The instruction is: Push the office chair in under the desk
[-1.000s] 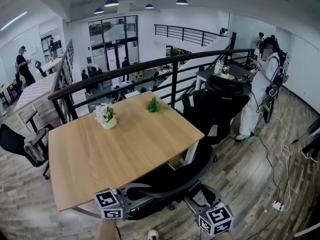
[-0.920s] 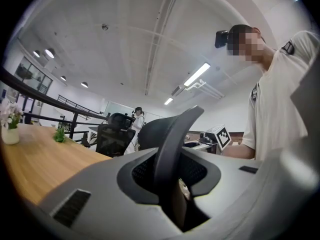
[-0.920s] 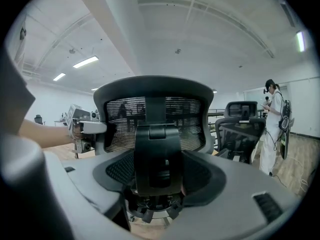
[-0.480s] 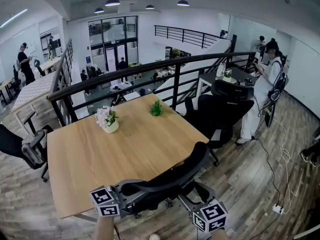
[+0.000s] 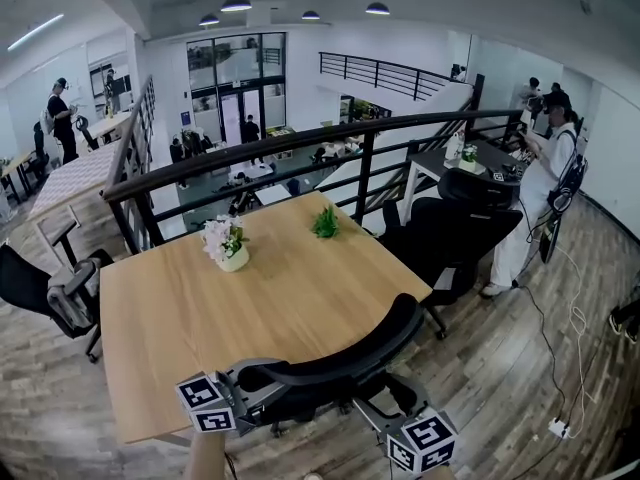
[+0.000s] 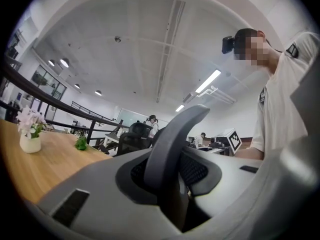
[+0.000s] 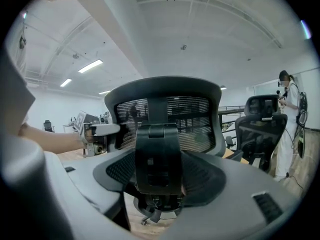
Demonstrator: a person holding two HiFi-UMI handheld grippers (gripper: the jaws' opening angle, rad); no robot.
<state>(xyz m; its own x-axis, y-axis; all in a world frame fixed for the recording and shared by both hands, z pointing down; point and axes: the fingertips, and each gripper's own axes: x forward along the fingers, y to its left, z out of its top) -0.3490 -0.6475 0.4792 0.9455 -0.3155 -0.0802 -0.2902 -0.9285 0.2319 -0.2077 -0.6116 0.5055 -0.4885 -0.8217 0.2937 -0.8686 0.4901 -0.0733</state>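
The office chair (image 5: 340, 363) stands against the near edge of the surface (image 5: 200, 318), its backrest walling off that side. A flower pot (image 5: 232, 253) and a small green plant (image 5: 325, 223) stand toward the far side, leaving the near half bare wood. A black railing (image 5: 300, 138) closes the far side. A second office chair (image 5: 450, 233) crowds the right corner, and another chair (image 5: 45, 293) the left. The floor (image 5: 480, 368) to the right lies open except for a cable (image 5: 540, 338) and a power strip (image 5: 556, 428).
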